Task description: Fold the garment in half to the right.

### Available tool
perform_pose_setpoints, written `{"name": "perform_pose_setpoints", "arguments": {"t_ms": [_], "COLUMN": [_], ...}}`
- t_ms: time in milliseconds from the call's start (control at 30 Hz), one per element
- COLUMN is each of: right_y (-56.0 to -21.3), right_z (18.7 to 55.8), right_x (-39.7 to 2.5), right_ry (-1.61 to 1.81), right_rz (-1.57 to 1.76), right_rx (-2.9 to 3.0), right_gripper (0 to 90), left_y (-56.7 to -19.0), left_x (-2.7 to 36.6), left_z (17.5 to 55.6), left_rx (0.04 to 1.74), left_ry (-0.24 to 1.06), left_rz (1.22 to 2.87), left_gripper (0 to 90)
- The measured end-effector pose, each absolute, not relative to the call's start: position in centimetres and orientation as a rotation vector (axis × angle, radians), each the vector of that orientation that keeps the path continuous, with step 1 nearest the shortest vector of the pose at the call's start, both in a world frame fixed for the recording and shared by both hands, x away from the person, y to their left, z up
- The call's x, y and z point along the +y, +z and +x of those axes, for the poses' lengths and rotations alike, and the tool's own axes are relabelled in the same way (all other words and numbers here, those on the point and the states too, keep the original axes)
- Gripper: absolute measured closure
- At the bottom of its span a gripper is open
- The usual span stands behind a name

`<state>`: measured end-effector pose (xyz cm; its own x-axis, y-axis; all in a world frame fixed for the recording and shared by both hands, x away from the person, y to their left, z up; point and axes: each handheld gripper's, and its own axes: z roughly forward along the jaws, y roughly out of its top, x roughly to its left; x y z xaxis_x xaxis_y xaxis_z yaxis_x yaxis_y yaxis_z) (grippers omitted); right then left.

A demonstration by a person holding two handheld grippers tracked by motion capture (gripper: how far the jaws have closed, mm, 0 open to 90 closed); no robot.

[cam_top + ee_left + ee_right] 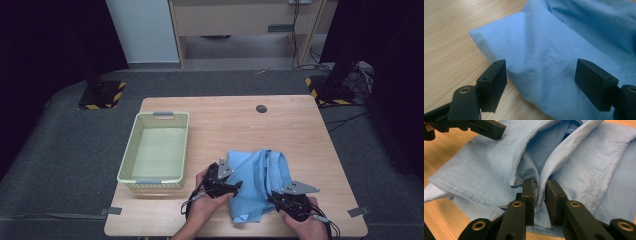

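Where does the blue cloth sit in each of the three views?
High view: blue cloth lies near the table's front edge, between both grippers.
Left gripper view: centre and right, between wide-open jaws.
Right gripper view: across the frame, a fold pinched in the jaws.
Shared landmark: wooden table.

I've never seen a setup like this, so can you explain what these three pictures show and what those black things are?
A person sits at a wooden table, holding hand-held tongs in each hand. One picture looks down from above; the other two come from cameras riding on each tool. On the table lie a blue cloth and an empty pale basket. The left tongs stand open over the cloth's edge. The right tongs are pinched on a fold of the cloth.
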<state>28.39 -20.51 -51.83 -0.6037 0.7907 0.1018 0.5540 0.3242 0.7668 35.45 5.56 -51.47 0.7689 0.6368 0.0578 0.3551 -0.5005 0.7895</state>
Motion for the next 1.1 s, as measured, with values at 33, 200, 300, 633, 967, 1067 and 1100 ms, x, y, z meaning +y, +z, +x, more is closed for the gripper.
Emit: {"name": "perform_pose_setpoints", "arguments": {"t_ms": [33, 200, 300, 633, 967, 1067, 1100], "right_y": [-51.8, -51.9, -51.8, -51.5, -50.8, -50.4, -50.3], "right_z": [28.4, 28.3, 28.3, 28.0, 27.8, 27.8, 27.8], "right_x": [-20.6, -20.7, -20.8, -21.4, -22.0, -22.3, -22.4], "right_ry": [1.156, 1.151, 1.154, 1.163, 1.176, 1.190, 1.196], "right_rz": [1.211, 1.213, 1.223, 1.240, 1.254, 1.267, 1.276], "right_rx": [2.303, 2.311, 2.307, 2.298, 2.276, 2.256, 2.249], "right_gripper": [79.0, 81.3, 80.4, 81.0, 76.7, 71.0, 67.9], "left_y": [-51.5, -51.6, -51.6, -51.4, -51.5, -51.4, -51.4], "left_x": [5.6, 5.6, 5.6, 5.9, 5.9, 5.9, 5.9], "left_z": [35.4, 35.5, 35.4, 35.6, 35.5, 35.5, 35.5], "left_rx": [0.737, 0.746, 0.746, 0.761, 0.761, 0.759, 0.759], "left_ry": [0.439, 0.439, 0.440, 0.444, 0.439, 0.440, 0.440], "left_rz": [2.142, 2.139, 2.139, 2.129, 2.130, 2.129, 2.129], "left_gripper": [25.3, 25.0, 24.9, 24.7, 24.7, 24.7, 24.7]}}
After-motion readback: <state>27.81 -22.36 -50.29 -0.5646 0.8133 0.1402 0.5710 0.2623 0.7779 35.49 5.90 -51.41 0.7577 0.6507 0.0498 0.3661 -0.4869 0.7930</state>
